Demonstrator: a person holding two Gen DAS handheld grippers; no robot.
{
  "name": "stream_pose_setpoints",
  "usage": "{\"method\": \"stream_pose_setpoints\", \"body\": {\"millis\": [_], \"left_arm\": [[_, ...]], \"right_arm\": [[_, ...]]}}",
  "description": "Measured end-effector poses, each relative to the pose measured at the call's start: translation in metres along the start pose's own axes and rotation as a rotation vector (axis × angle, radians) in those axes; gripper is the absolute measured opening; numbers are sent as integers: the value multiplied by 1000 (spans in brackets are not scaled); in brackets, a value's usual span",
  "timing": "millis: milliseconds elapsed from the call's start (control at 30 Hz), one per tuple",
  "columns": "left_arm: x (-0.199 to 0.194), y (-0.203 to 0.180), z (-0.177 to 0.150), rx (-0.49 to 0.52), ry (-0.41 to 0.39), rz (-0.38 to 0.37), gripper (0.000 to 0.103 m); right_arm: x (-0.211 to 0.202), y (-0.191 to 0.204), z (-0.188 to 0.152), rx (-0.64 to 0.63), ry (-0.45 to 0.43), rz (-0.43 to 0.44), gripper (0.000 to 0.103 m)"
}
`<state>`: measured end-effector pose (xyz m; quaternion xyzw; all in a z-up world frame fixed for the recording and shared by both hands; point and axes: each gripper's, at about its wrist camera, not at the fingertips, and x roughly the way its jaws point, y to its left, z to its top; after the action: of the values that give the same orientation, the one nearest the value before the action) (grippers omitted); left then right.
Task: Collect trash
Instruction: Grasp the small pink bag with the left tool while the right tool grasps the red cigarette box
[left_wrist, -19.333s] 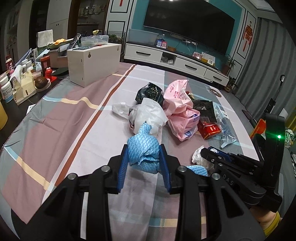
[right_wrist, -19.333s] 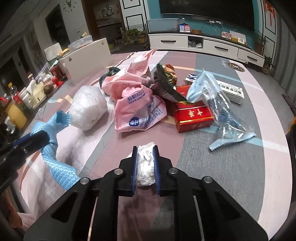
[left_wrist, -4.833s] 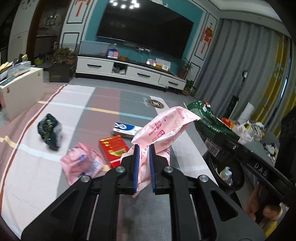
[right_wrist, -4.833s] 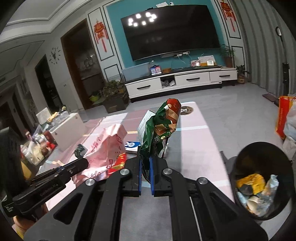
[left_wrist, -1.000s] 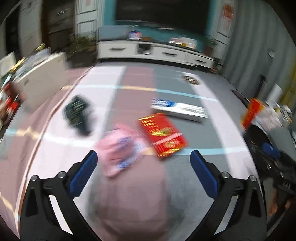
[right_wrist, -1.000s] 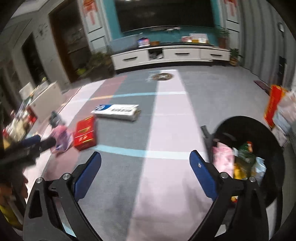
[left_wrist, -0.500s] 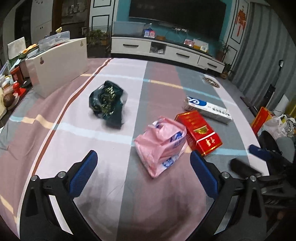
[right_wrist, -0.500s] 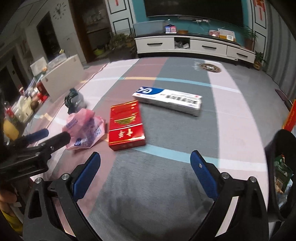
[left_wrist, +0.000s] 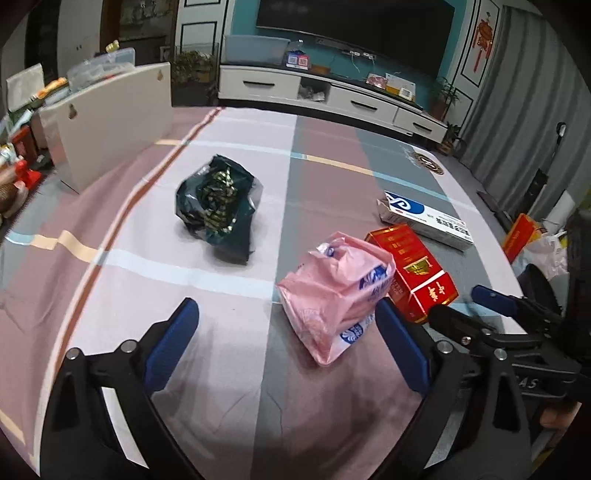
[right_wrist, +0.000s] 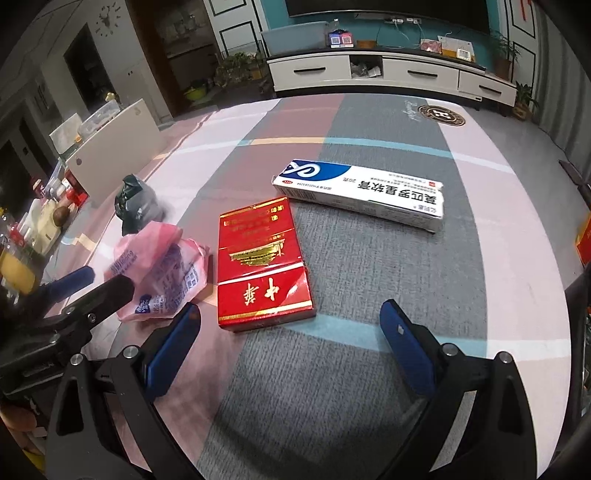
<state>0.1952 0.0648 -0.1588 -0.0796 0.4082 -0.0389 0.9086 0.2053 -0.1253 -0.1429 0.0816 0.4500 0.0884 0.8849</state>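
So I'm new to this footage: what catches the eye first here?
The bright red box lies flat mid-table, a crumpled pink plastic bag beside it on its left. Behind them lies a long white-and-blue carton, and a dark green bag sits apart, further left.

On the desk, a crumpled bag lies nearest. A flat carton touches its right side, with a long box just beyond. A dark wrapper lies farther left, apart.
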Motion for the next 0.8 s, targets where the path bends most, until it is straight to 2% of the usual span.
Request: {"method": "stream_pose_setpoints", "body": {"millis": [133, 200, 300, 433, 500, 667, 733, 800], "left_arm": [[6, 0, 0, 6, 18, -29, 83], [8, 0, 1, 0, 23, -37, 74], [11, 5, 1, -29, 23, -52, 68], [14, 8, 2, -57, 31, -112, 70], [11, 8, 3, -64, 14, -142, 84], [13, 6, 9, -86, -4, -152, 83], [16, 5, 11, -107, -3, -172, 79], [19, 3, 13, -106, -1, -170, 64]], "right_arm": [[6, 2, 1, -15, 9, 1, 96], [10, 5, 0, -27, 14, 0, 96], [12, 11, 0, -50, 6, -3, 95], [14, 18, 0, -80, 1, -7, 93], [15, 19, 0, -89, 3, -9, 93], [16, 20, 1, -98, -9, -11, 92], [16, 22, 1, -107, -15, -10, 86], [17, 23, 2, -115, -14, -6, 78]]}}
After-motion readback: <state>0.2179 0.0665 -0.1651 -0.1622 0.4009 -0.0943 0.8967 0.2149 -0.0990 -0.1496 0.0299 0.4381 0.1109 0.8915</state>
